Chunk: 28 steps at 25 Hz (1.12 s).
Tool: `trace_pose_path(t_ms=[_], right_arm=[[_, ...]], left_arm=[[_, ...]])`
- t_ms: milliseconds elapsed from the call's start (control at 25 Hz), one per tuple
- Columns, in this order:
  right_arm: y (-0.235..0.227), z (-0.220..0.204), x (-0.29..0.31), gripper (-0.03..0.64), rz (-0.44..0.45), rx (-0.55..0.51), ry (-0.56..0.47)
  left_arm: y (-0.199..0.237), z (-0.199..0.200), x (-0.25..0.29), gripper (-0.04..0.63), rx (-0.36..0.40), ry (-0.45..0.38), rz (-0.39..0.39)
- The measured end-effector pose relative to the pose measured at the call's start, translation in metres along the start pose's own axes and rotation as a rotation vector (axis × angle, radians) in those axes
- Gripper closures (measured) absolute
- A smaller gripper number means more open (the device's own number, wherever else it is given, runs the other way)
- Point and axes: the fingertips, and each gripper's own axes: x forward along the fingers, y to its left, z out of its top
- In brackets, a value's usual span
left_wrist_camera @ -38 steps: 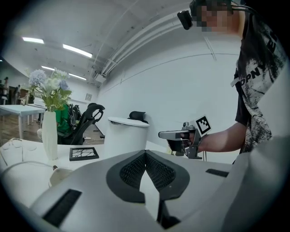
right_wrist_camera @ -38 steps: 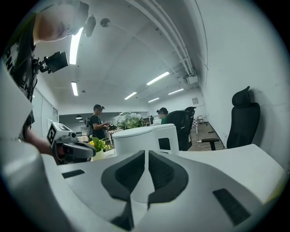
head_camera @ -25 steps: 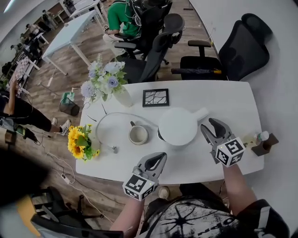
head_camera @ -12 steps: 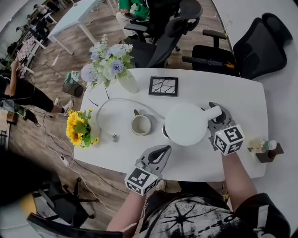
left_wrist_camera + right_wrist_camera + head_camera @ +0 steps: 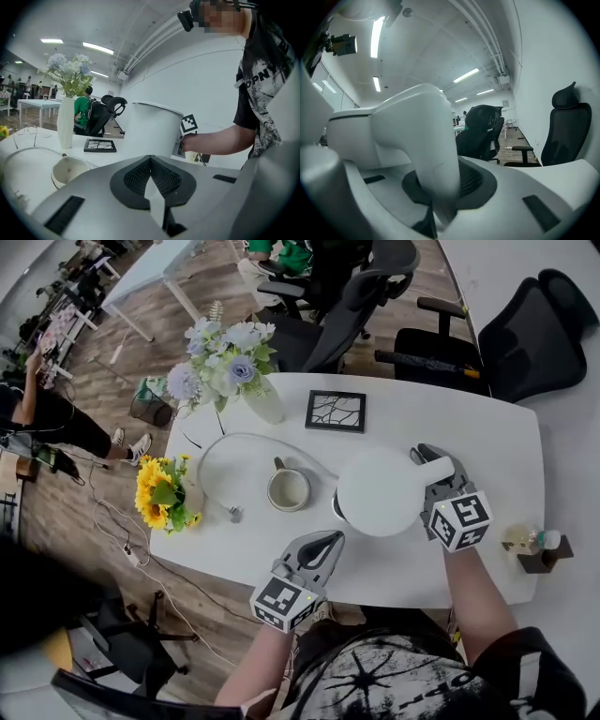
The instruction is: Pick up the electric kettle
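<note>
The right gripper (image 5: 434, 472) is clamped on the white moulded plastic handle (image 5: 426, 140). Its jaws have just been closing, and the right gripper view shows the handle filling the gap between the ribbed pads. That handle projects at 3 o'clock from the white cylindrical electric kettle (image 5: 380, 491), which stands upright on the white oval table (image 5: 422, 563), just to the 3 o'clock side of the table's centre. The left gripper (image 5: 328, 542) hovers empty at 7 o'clock of the kettle, near the table's front edge, with its jaw tips together. A cream ceramic mug (image 5: 288, 490) stands at 9 o'clock of the kettle, apart from it. A thin white cable (image 5: 234, 442) loops from the mug's far side toward the kettle; whether it feeds a base under the kettle cannot be told. A black square picture frame (image 5: 336, 411) lies at 11 o'clock. Step in hand: the grasp is made and the lift has not begun. The next move calls for a straight vertical raise with firm clamping, since the body's weight hangs to one side of the handle and will tend to tip the kettle.
</note>
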Motion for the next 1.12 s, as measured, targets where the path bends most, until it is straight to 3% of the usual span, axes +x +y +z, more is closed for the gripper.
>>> trace_pose_path(t_ms=[440,840,1120], right_arm=[[-0.008,0.007,0.0,0.518,-0.053,0.115,-0.057],[-0.002,0.031,-0.012,0.503,-0.077,0.133,-0.101],[-0.01,0.045,-0.037,0.497,-0.135,0.151,-0.129]], left_arm=[[0.002,-0.002,-0.007,0.594,-0.003,0.004,-0.004],[0.002,0.01,-0.025,0.594,0.028,-0.014,-0.008],[-0.008,0.02,-0.027,0.594,0.063,-0.027,-0.05]])
